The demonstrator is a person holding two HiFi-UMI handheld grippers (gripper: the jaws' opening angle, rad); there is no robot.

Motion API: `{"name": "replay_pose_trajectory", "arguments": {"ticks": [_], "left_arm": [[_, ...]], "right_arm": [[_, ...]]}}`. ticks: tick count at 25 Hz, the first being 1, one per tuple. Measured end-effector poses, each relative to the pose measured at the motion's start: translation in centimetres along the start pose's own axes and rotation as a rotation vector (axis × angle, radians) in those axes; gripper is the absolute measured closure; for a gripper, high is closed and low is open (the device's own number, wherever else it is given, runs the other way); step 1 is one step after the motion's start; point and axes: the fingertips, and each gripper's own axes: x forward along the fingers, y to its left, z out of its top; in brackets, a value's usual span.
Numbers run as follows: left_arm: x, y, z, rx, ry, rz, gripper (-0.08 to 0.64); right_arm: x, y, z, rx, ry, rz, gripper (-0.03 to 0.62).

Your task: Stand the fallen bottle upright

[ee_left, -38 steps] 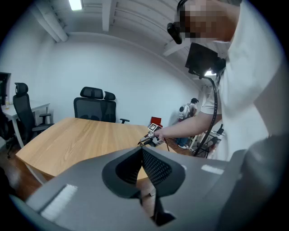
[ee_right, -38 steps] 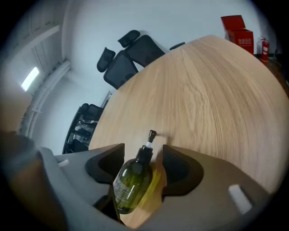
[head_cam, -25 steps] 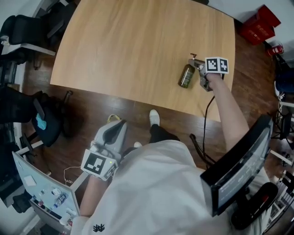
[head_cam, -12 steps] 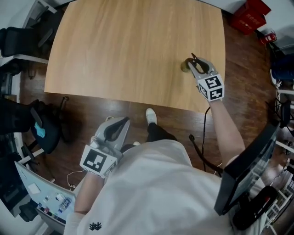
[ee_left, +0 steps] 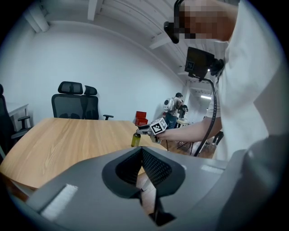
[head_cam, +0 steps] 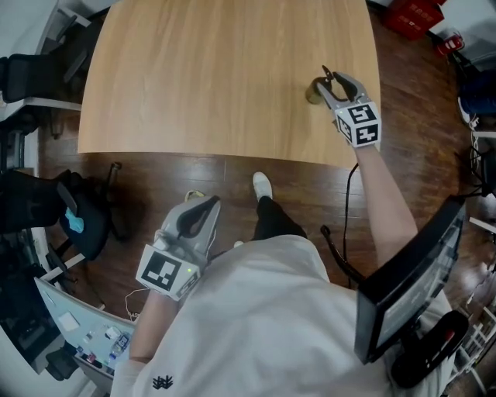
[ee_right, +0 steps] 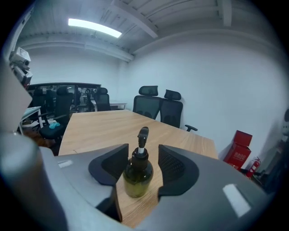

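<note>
A dark green pump bottle stands upright on the wooden table, near its front right corner. My right gripper is shut on the bottle, one jaw against each side of its body. From the head view the bottle shows only partly under the right gripper. My left gripper hangs low beside the person, away from the table, jaws shut on nothing. In the left gripper view the left gripper faces the table, with the bottle small in the distance.
Black office chairs stand behind the table's far side. A red box sits on the dark floor beyond the table's right corner. Another black chair and desks with clutter are at the left. The person's shoe is below the table's near edge.
The bottle lay on its side in the right gripper's jaws earlier; the right gripper has turned and the bottle now stands upright. The left gripper barely moved.
</note>
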Motion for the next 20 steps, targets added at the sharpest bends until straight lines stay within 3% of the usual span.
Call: {"name": "replay_pose_trajectory", "arguments": {"ticks": [2, 5, 8, 13, 17, 20], "left_arm": [[-1.2, -0.3, -0.4, 0.006, -0.016, 0.008, 0.56], [-3.2, -1.0, -1.2, 0.025, -0.058, 0.012, 0.56], [-6.1, -2.4, -2.5, 0.04, -0.107, 0.001, 0.56], [-12.0, -5.5, -6.2, 0.056, -0.176, -0.027, 0.56], [-15.9, -9.0, -9.2, 0.036, -0.162, -0.1, 0.56], [-17.8, -11.6, -9.9, 0.055, -0.162, -0.138, 0.56]], "right_arm": [[-1.6, -0.4, 0.2, 0.03, -0.019, -0.053, 0.346], [-5.5, 0.3, 0.3, 0.053, -0.05, -0.094, 0.333], [-10.3, 3.7, 0.6, 0.048, -0.074, -0.103, 0.333], [-20.3, 15.5, 1.5, 0.047, -0.123, -0.051, 0.333], [-29.2, 26.7, 0.1, 0.132, -0.123, 0.034, 0.334], [-34.9, 32.2, -0.7, 0.173, -0.116, 0.069, 0.334]]}}
